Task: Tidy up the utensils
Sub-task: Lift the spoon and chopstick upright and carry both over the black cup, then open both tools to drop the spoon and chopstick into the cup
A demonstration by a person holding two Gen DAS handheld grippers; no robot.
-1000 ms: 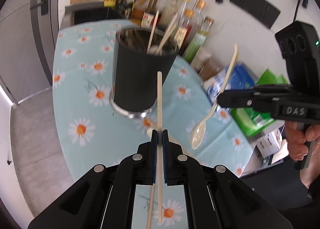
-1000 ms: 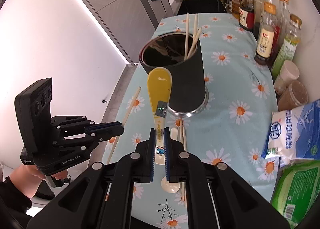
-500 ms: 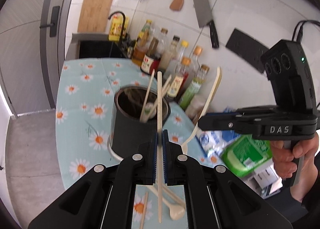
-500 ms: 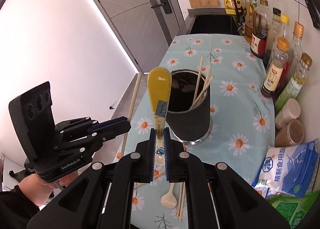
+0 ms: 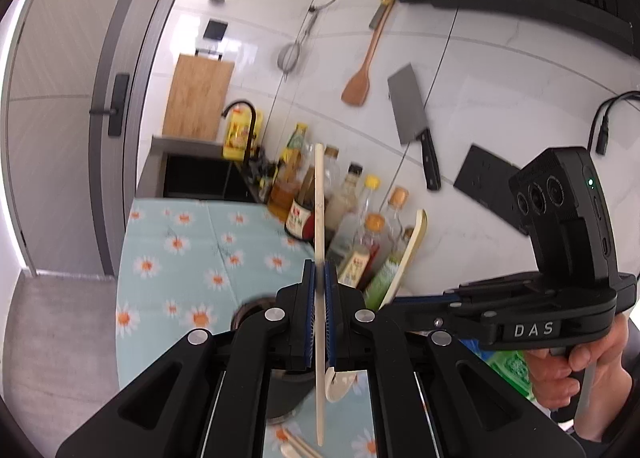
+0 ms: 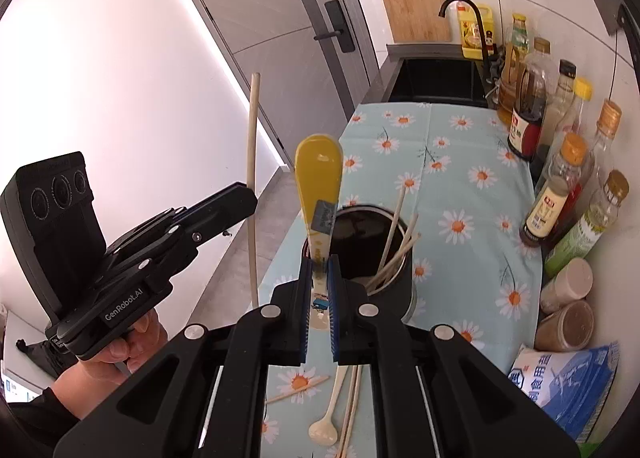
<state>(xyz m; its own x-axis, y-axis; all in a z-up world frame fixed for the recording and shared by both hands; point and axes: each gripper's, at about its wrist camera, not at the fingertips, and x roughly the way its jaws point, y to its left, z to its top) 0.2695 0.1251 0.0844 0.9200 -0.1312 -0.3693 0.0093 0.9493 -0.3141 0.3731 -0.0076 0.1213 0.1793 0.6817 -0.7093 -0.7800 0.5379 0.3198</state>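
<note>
Both grippers rose; chopstick [image 5: 319, 218] and spoon [image 6: 319, 186] upright.

Counted on one daisy-print tablecloth [image 6: 460, 162]: one black cylindrical utensil holder [image 6: 396, 286]. The pale wooden chopsticks come to at least seven, with one raised chopstick [image 6: 252, 194], at least three standing chopsticks [image 6: 394, 226] in the holder and three loose chopsticks [image 6: 352, 406] on the cloth. There are two spoons, one yellow plastic spoon [image 6: 320, 178] and one cream spoon [image 6: 325, 428]. Along the wall are at least eight condiment bottles [image 6: 528, 110], two squat lidded jars [image 6: 572, 284] and one blue-and-white bag [image 6: 576, 390]. Against the tiles are one wooden cutting board [image 6: 416, 2], one steel cleaver [image 5: 410, 114], one wooden spatula [image 5: 358, 86] and one wire skimmer [image 5: 290, 56].
</note>
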